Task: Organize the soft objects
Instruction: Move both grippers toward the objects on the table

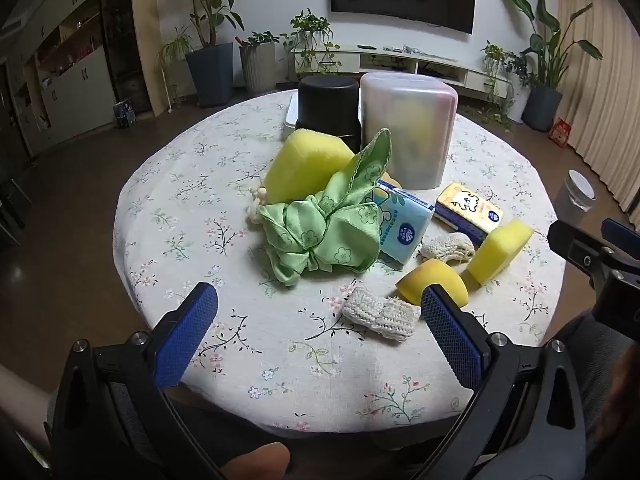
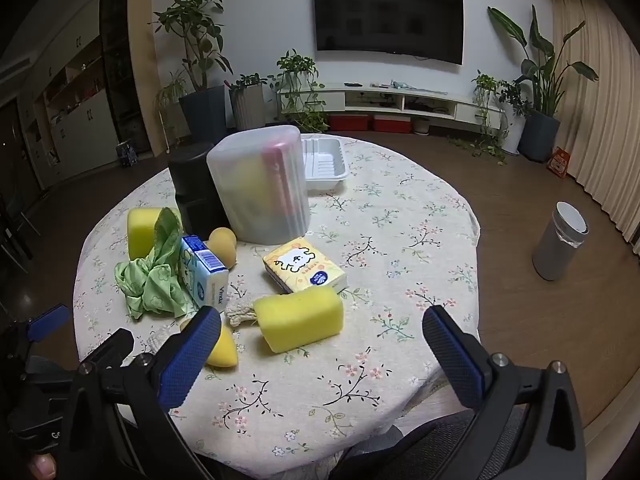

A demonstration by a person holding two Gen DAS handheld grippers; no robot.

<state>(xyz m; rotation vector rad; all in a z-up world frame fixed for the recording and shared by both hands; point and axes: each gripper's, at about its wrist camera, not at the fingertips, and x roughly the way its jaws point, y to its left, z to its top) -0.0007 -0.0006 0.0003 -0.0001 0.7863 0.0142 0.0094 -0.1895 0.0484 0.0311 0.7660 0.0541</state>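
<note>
A: Since nothing is gripped on either side, the task is judged barely begun. The round table with the floral cloth is noted first; nearly all the soft things are spread loose across it.

B: Containers?

A: A frosted plastic bin is seen upright at the far middle, something pink and yellow showing faintly through its wall. A black canister stands touching it on the left, and a white tray lies behind the bin. Which one is meant for sorting cannot be told.

B: Soft items, big to small.

A: A green cloth is bunched in the middle, leaning on a large yellow sponge. A blue tissue pack is set just right of the cloth, a yellow tissue pack further right. A yellow sponge block lies near the front, a rounded yellow sponge beside it, and a knitted pad nearest the left gripper. A second knitted piece is spotted between the packs and the sponges.

B: Jaws?

A: Left gripper: spread wide, nothing held, poised over the near edge. Right gripper: likewise wide apart and empty, the sponge block just ahead of it.

B: Remaining?

A: Practically everything; every loose item is left to be gathered.
</note>
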